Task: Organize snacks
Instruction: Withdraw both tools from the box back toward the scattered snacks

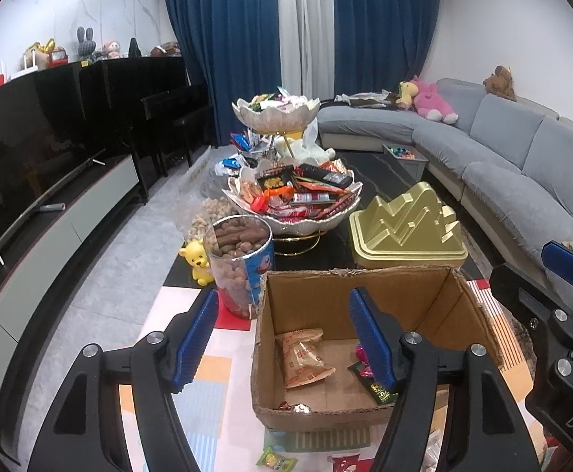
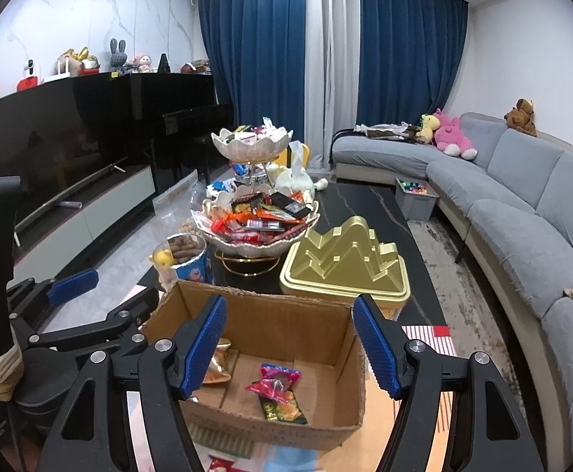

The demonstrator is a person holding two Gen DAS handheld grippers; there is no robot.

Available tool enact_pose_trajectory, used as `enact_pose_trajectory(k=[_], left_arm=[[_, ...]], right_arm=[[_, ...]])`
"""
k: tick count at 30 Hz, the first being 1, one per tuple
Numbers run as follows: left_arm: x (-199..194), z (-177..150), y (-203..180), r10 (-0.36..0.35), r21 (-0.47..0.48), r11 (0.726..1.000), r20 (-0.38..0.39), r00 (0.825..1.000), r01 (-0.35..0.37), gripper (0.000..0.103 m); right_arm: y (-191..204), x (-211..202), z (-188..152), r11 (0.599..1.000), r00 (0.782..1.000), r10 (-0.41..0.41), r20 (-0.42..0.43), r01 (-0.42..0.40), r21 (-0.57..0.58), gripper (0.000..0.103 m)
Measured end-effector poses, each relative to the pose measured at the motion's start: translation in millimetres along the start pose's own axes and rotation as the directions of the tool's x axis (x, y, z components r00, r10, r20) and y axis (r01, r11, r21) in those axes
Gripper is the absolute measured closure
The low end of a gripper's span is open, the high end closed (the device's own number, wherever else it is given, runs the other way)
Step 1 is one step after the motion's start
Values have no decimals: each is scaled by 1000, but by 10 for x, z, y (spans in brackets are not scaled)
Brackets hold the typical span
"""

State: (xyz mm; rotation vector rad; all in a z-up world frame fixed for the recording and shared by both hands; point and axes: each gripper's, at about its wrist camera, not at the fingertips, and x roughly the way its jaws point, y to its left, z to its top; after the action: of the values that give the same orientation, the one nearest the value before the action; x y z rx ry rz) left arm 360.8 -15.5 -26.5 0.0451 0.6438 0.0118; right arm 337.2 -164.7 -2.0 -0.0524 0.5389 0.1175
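An open cardboard box (image 1: 416, 295) stands on the table in front of both grippers; it also shows in the right wrist view (image 2: 286, 314). Inside lie an orange snack packet (image 1: 306, 358), a pink packet (image 2: 276, 381) and a dark green packet (image 2: 282, 409). My left gripper (image 1: 284, 340) is open and empty above the box's left side. My right gripper (image 2: 290, 342) is open and empty above the box. A two-tier white bowl stand (image 1: 298, 212) heaped with snacks stands behind the box, also in the right wrist view (image 2: 255, 232).
A clear tub of brown snacks (image 1: 239, 259) and a yellow bear figure (image 1: 198, 263) stand left of the box. A gold mountain-shaped tin (image 1: 404, 232) sits behind right. Loose packets (image 1: 276, 460) lie in front. A grey sofa (image 1: 522, 157) runs right; a TV cabinet (image 1: 70, 212) left.
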Motion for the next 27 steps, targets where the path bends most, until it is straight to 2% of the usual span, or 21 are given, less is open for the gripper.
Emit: enact_pose_trajectory(k=[11,27], left_arm=[[-300,23,-18,7,5,1000,31,999,-7,35],[-617,-187,9,8,3,1000,31,999,-9,35]], right_arm=[[-3,-288,32,1000,1000,-3,31,3,5,35],[-12,-571,-135,1000,999,-11,37,11,10,35]])
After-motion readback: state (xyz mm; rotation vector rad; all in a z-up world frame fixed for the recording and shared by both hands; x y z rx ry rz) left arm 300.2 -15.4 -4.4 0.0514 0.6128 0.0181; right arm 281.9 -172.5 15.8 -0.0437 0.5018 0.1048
